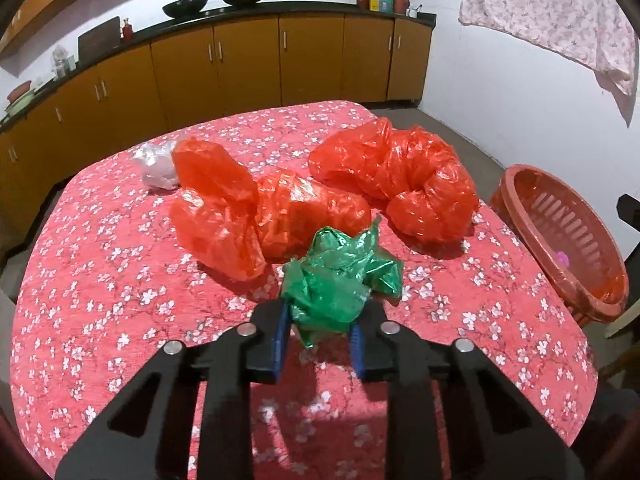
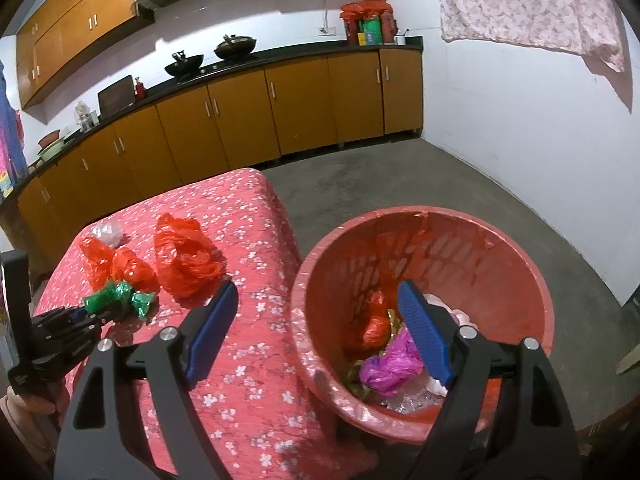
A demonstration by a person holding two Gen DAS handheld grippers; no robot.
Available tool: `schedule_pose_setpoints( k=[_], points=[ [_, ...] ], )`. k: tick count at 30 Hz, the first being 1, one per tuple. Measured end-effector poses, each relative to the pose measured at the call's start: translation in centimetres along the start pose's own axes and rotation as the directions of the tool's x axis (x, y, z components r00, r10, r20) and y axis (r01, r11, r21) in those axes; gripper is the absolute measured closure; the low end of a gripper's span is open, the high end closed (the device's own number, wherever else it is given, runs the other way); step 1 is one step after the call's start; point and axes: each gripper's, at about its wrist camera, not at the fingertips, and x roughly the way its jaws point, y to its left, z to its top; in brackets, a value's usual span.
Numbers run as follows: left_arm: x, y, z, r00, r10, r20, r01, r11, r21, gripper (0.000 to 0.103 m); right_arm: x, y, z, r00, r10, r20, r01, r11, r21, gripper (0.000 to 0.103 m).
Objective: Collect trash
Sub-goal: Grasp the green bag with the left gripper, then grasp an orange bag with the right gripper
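Observation:
My left gripper [image 1: 318, 320] is shut on a crumpled green plastic wrapper [image 1: 340, 280], just above the red floral tablecloth [image 1: 120, 300]; it also shows in the right wrist view [image 2: 96, 312]. Two red plastic bags [image 1: 256, 212] [image 1: 400, 176] and a small clear plastic wad [image 1: 158, 166] lie behind it. My right gripper [image 2: 316, 328] is open and empty, held over the near rim of the red basket [image 2: 500, 240], which holds pink, orange and clear trash [image 2: 392, 364].
The basket [image 1: 532, 184] stands off the table's right edge. Grey floor [image 2: 380, 176] lies beyond, with yellow cabinets [image 1: 240, 60] and a counter with woks along the back wall. A floral cloth [image 1: 560, 8] hangs at upper right.

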Motion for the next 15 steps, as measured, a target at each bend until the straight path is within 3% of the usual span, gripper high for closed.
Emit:
schedule_pose_setpoints(
  k=[15],
  points=[
    [-6.0, 6.7, -1.7, 0.995, 0.018, 0.103, -0.007, 0.995, -0.1, 0.082, 4.2, 7.8, 0.7, 0.991, 0.12, -0.061, -0.125, 0.988, -0.094, 0.023]
  ],
)
